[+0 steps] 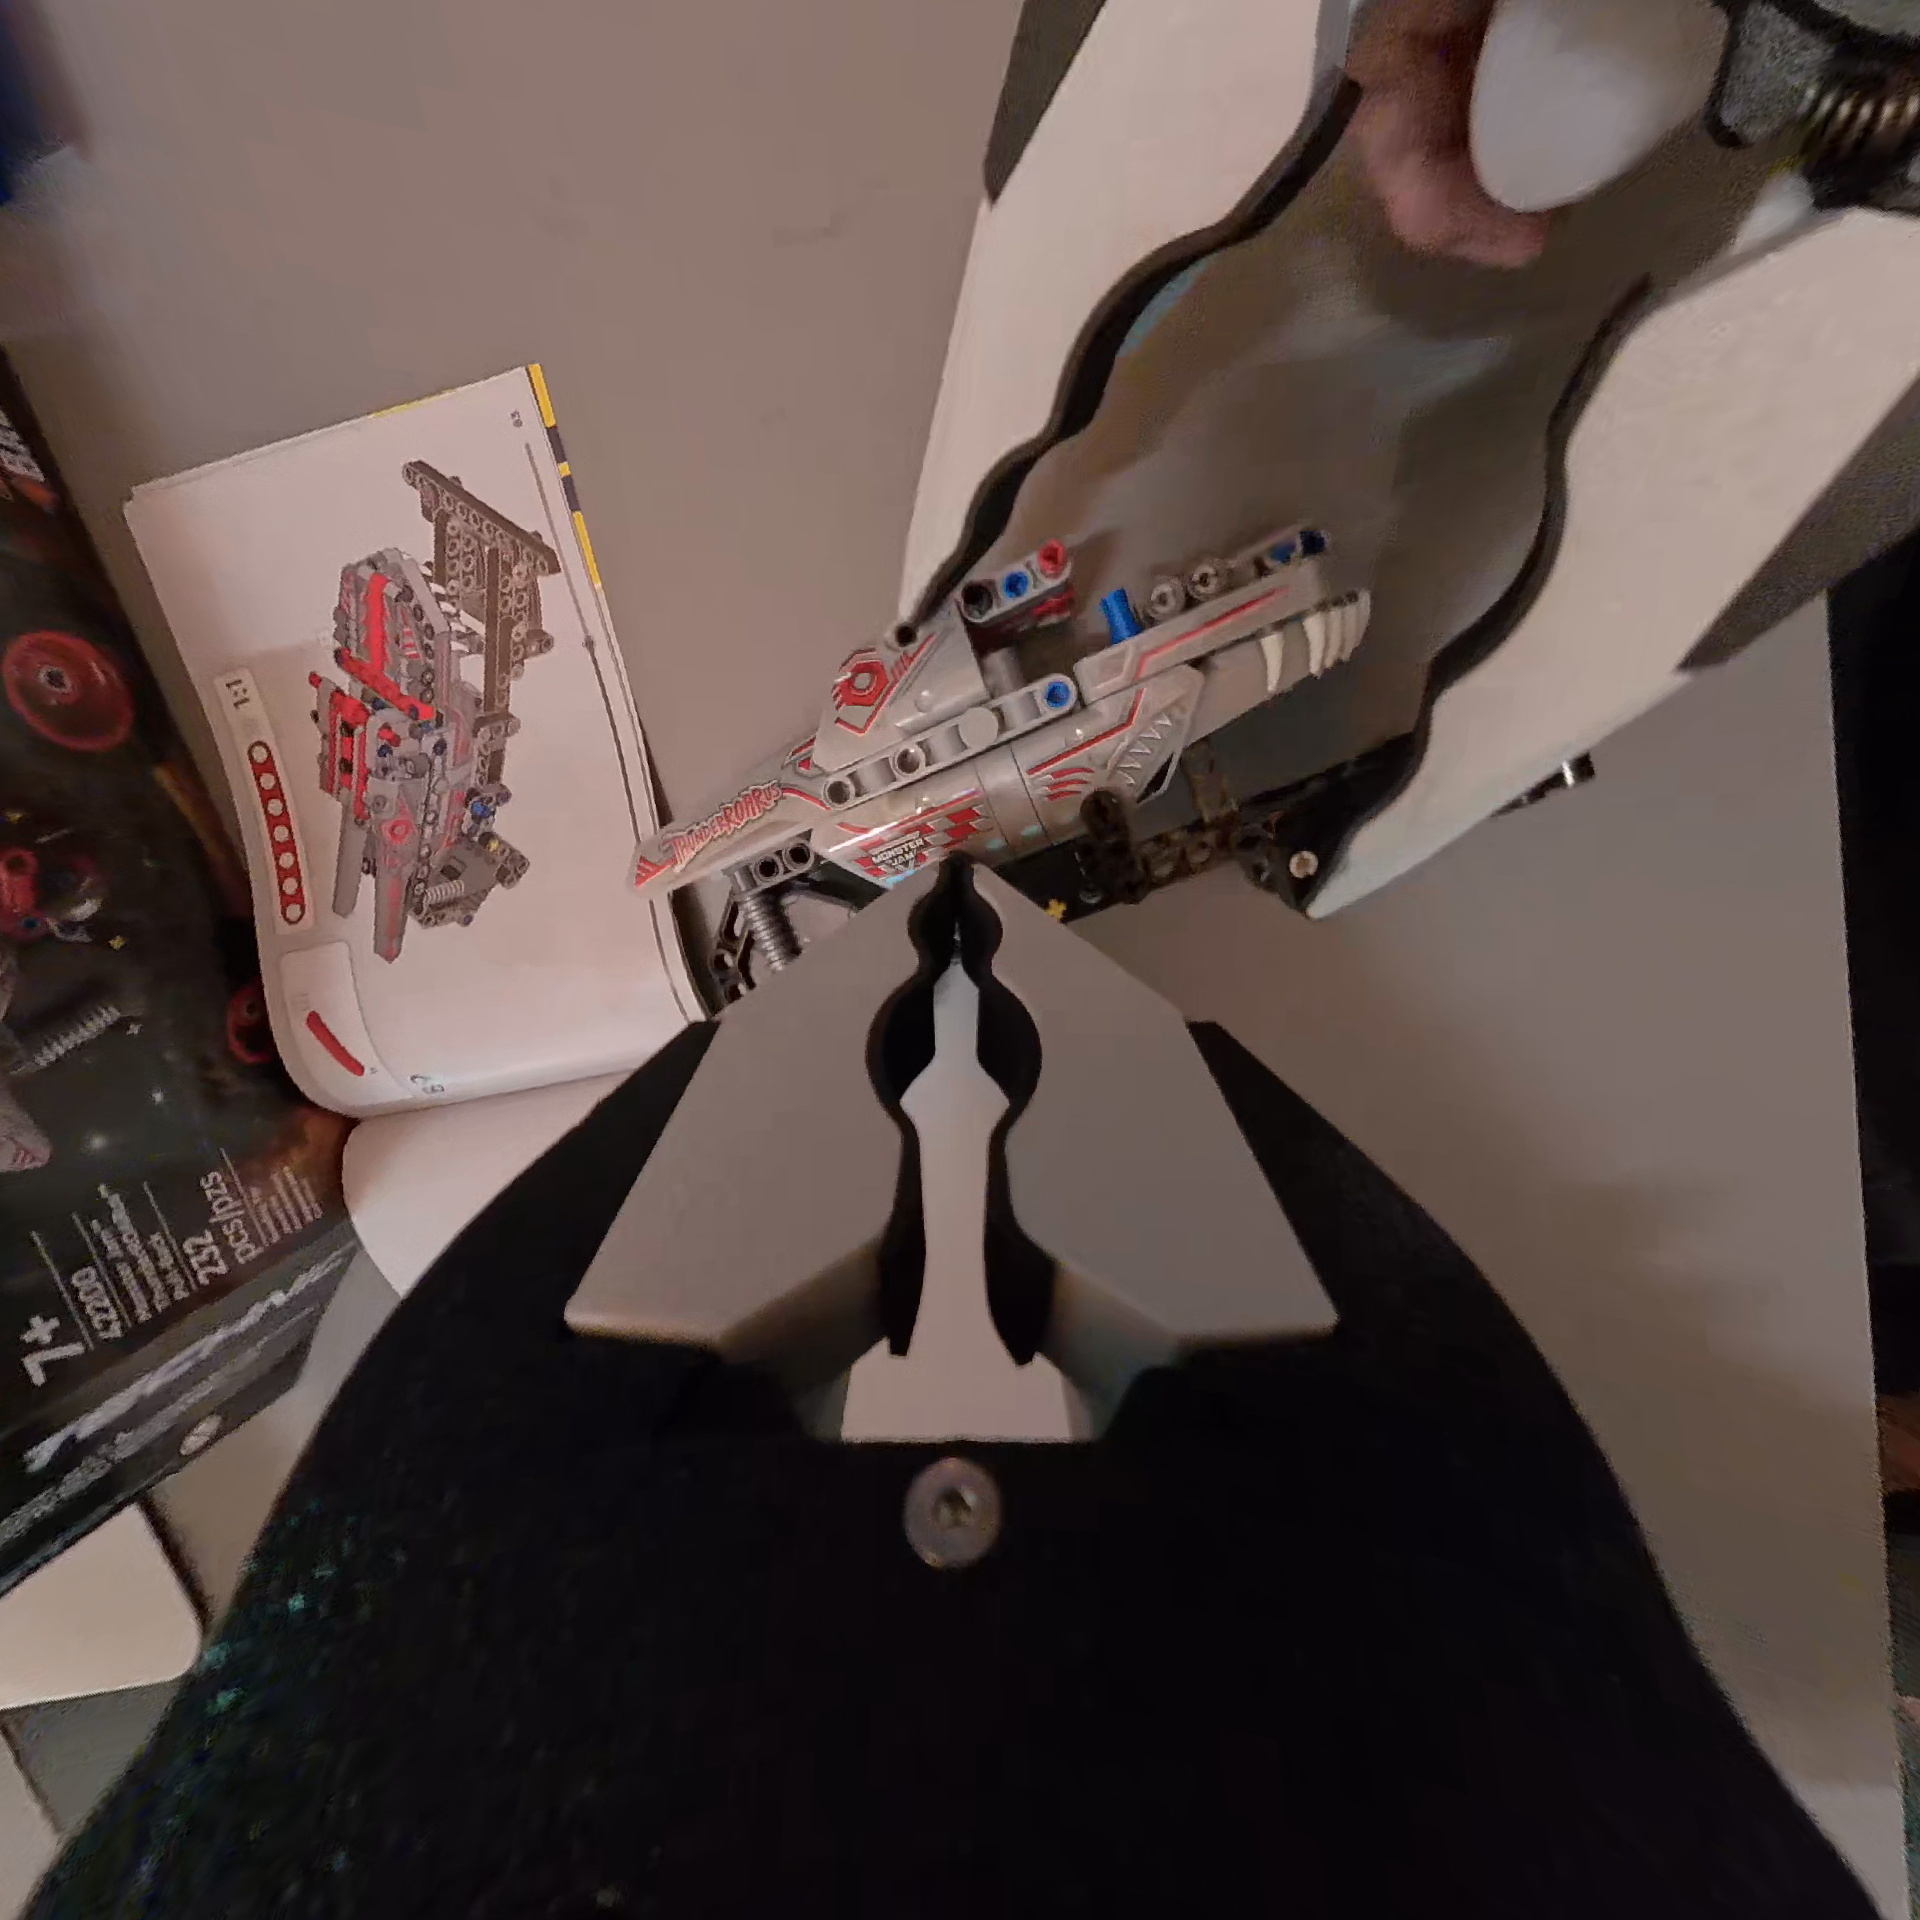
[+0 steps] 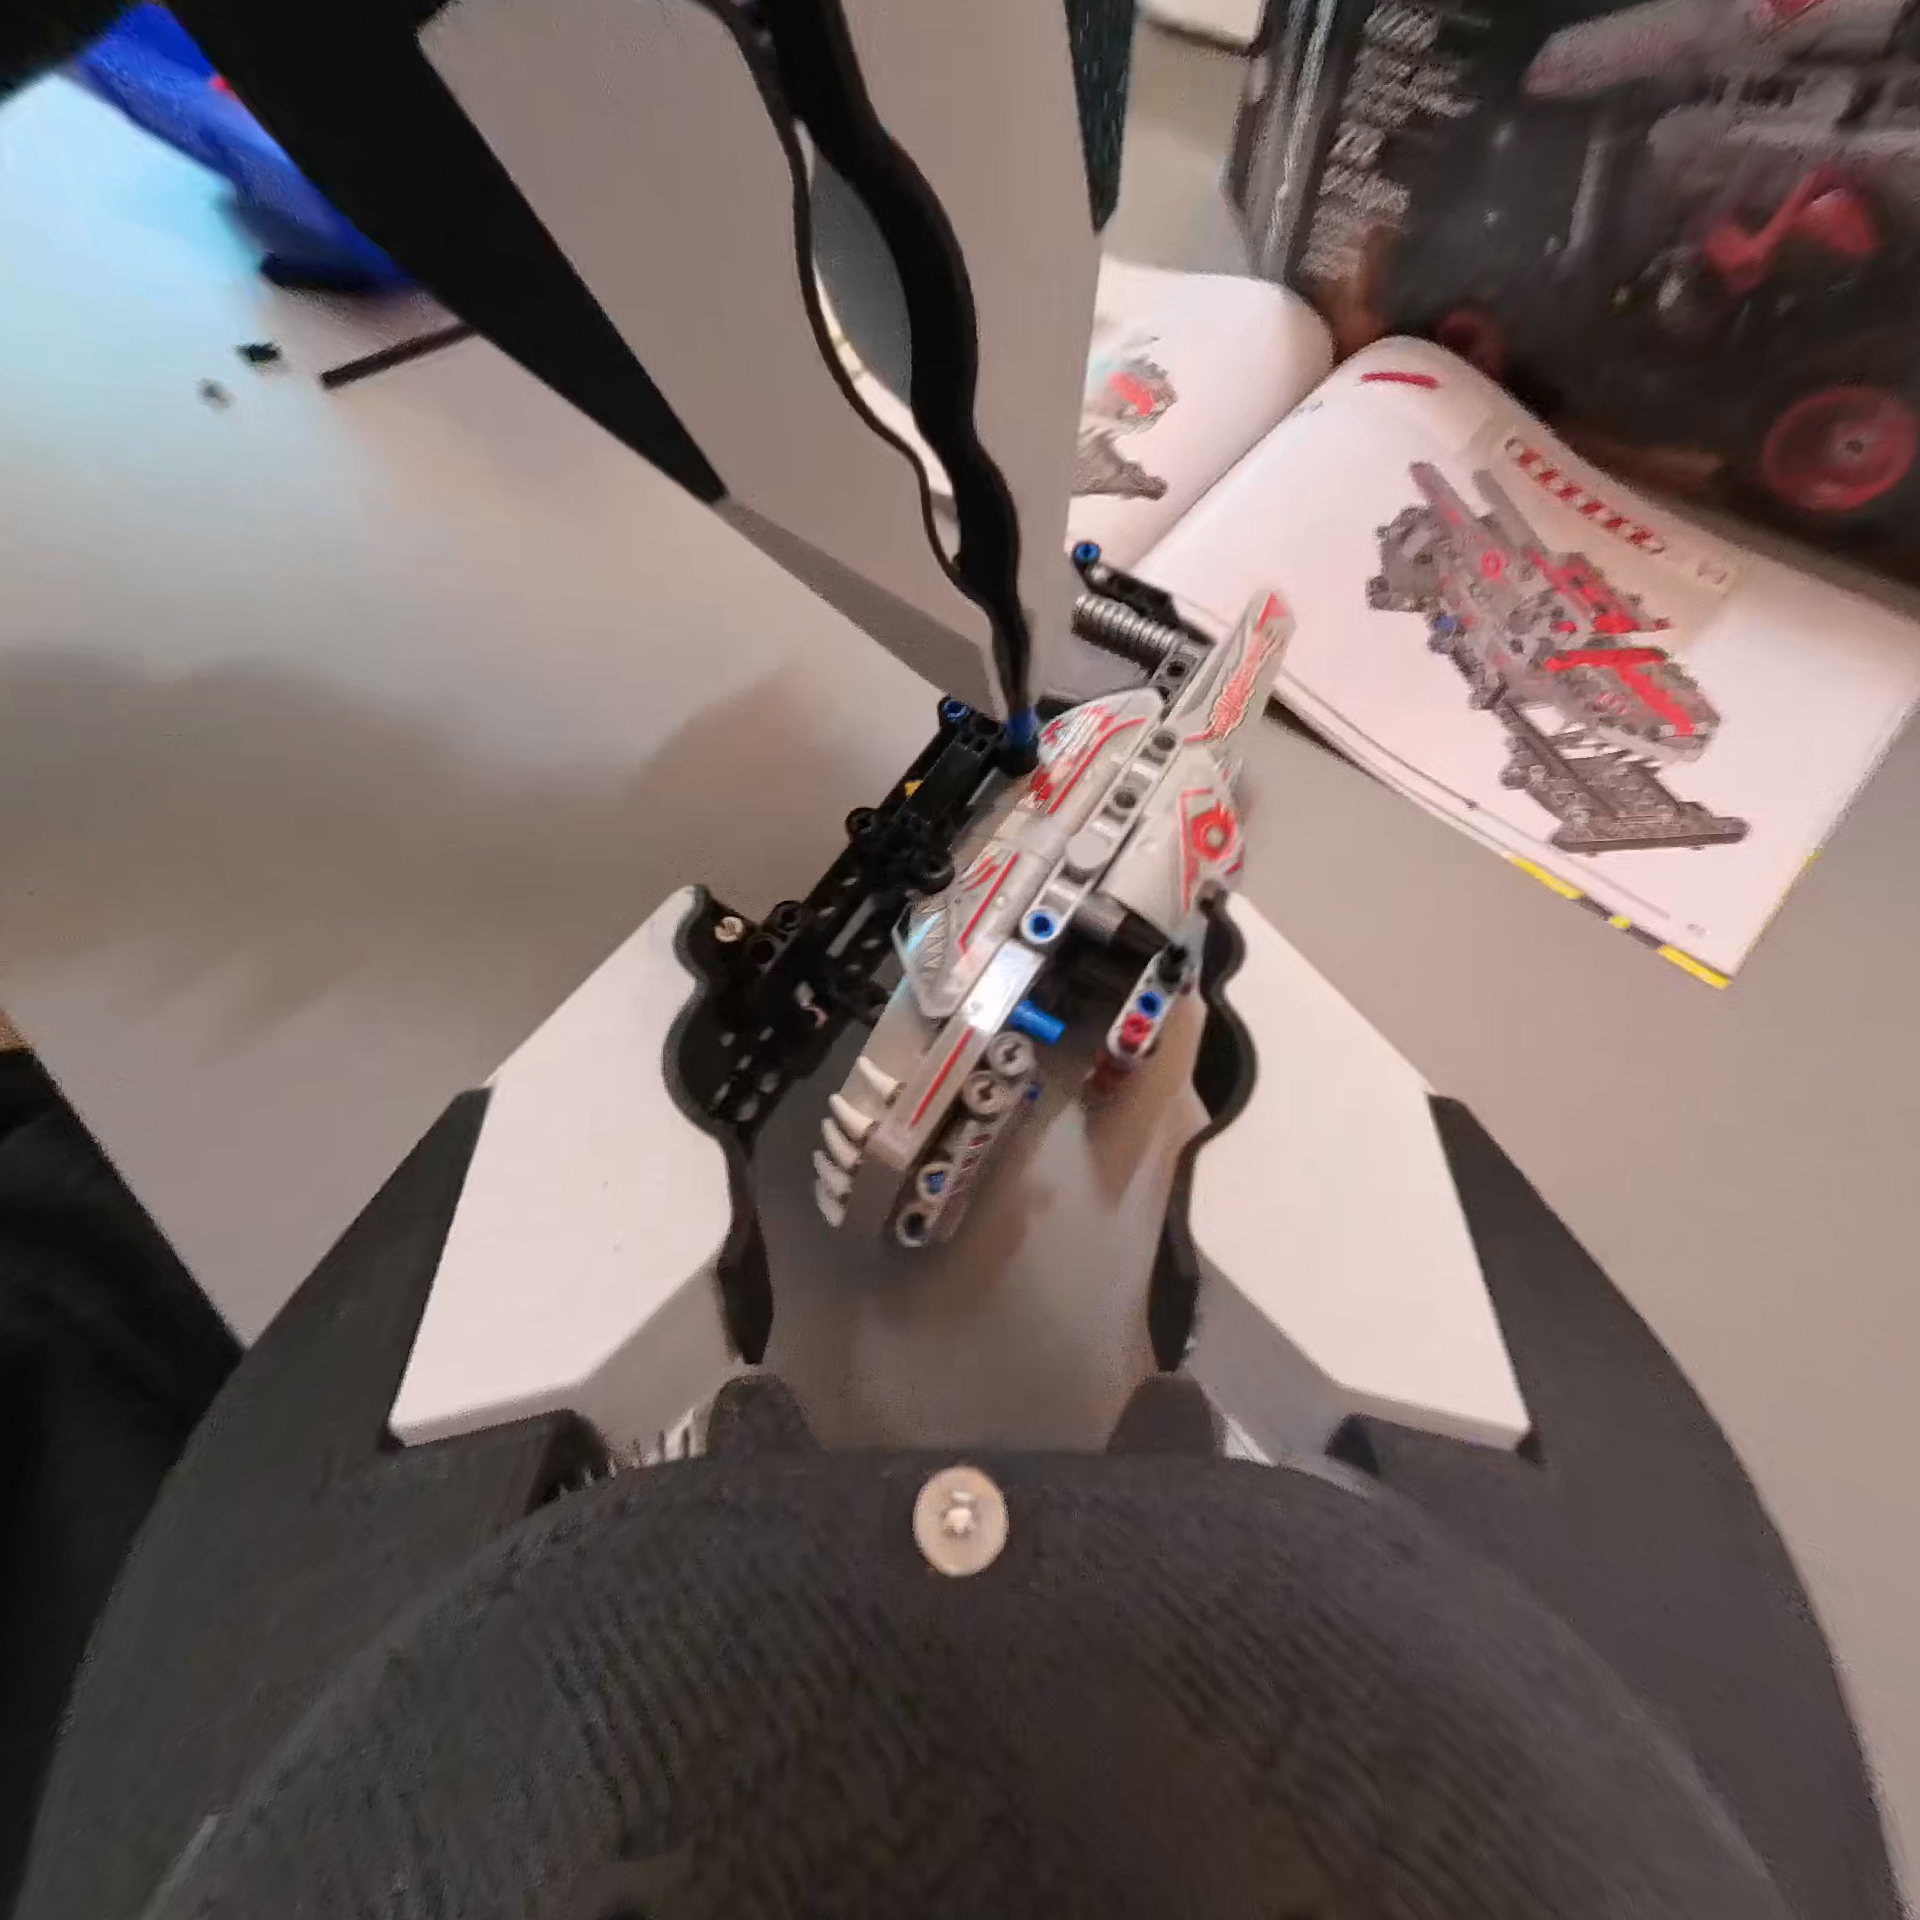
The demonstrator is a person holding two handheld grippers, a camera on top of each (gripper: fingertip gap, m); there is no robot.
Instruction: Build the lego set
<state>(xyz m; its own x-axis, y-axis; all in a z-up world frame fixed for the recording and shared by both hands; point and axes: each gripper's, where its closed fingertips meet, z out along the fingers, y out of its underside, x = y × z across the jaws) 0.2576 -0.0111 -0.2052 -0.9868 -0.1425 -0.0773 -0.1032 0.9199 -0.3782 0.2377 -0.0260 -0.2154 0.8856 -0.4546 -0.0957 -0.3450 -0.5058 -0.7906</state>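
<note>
A grey and red lego model (image 1: 987, 748) with white teeth, on a black beam frame (image 2: 821, 925), lies between the fingers of my right gripper (image 2: 956, 920). That gripper is closed on the model from both sides and holds it just over the table. In the left wrist view the right gripper (image 1: 1117, 758) reaches in from the upper right. My left gripper (image 1: 951, 883) is shut, with its tips against the model's side. In the right wrist view the left gripper (image 2: 1013, 707) comes down from above and its tips pinch a small blue pin (image 2: 1023, 727) at the frame's far end.
The open instruction booklet (image 1: 416, 727) (image 2: 1507, 675) lies beside the model. The dark set box (image 1: 104, 935) (image 2: 1610, 208) stands behind the booklet. Small black parts (image 2: 260, 353) and a thin black axle (image 2: 395, 353) lie on the grey table (image 2: 364, 623) near a blue object (image 2: 239, 177).
</note>
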